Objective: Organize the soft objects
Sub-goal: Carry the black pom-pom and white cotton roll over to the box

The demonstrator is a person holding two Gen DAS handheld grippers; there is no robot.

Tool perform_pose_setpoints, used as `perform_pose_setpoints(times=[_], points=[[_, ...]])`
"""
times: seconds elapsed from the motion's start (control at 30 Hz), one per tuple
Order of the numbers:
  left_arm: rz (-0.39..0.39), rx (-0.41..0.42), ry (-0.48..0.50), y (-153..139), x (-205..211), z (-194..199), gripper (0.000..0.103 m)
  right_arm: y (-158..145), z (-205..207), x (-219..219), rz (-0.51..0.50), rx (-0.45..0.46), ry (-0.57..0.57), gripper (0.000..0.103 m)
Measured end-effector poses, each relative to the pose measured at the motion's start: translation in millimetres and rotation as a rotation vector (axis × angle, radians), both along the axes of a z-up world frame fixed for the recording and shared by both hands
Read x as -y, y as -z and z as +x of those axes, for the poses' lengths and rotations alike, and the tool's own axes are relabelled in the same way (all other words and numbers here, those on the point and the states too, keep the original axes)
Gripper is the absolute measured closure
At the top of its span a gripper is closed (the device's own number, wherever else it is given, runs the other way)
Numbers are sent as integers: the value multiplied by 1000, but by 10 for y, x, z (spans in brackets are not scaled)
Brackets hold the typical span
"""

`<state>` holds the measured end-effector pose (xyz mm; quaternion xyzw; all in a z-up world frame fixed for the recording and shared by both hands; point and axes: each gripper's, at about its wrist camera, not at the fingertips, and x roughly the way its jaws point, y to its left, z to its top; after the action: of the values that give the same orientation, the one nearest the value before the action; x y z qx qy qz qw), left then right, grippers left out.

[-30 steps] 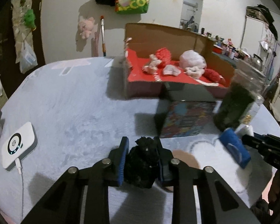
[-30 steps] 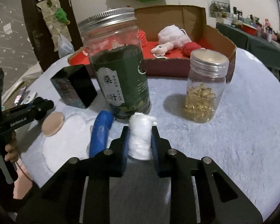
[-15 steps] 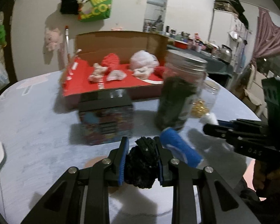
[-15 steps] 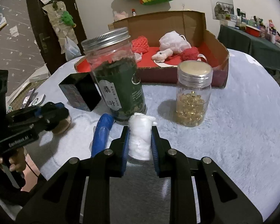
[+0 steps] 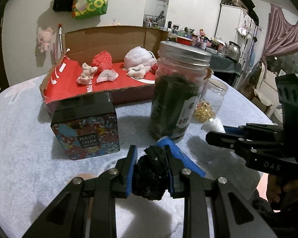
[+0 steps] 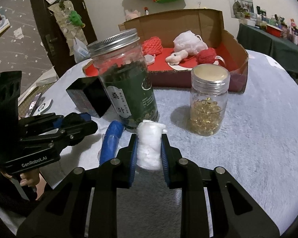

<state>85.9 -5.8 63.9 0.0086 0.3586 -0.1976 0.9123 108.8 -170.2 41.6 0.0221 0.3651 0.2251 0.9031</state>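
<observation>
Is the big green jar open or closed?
Closed. The green jar stands upright with its silver screw lid sitting on top.

Round table [image 6: 258, 138] under pale fleece. Standing on it: 1 cardboard box [image 5: 113, 39] at the back, 1 black cream box [image 5: 85, 127], 1 tall jar [image 6: 127, 83] of dark leaves, 1 small jar [image 6: 208, 103] of yellow capsules. Lying near the tall jar: 1 blue roll [image 6: 109, 142].
</observation>
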Motion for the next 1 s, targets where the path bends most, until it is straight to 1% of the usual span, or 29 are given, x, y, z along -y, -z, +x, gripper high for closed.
perform_pose_setpoints(times=[0.37, 0.57, 0.77, 0.9, 1.0], points=[[6, -6, -39, -11, -172, 11, 75, 28, 13, 131, 9, -12, 31, 82], [11, -11, -88, -36, -390, 10, 75, 22, 1, 278, 9, -16, 60, 82], [33, -11, -143, -52, -629, 29, 75, -10, 16, 472, 6, -18, 94, 82], [31, -35, -172, -20, -804, 96, 75, -8, 62, 615, 26, -28, 99, 82], [55, -34, -192, 1, -893, 145, 75, 0, 116, 709, 38, -40, 113, 82]])
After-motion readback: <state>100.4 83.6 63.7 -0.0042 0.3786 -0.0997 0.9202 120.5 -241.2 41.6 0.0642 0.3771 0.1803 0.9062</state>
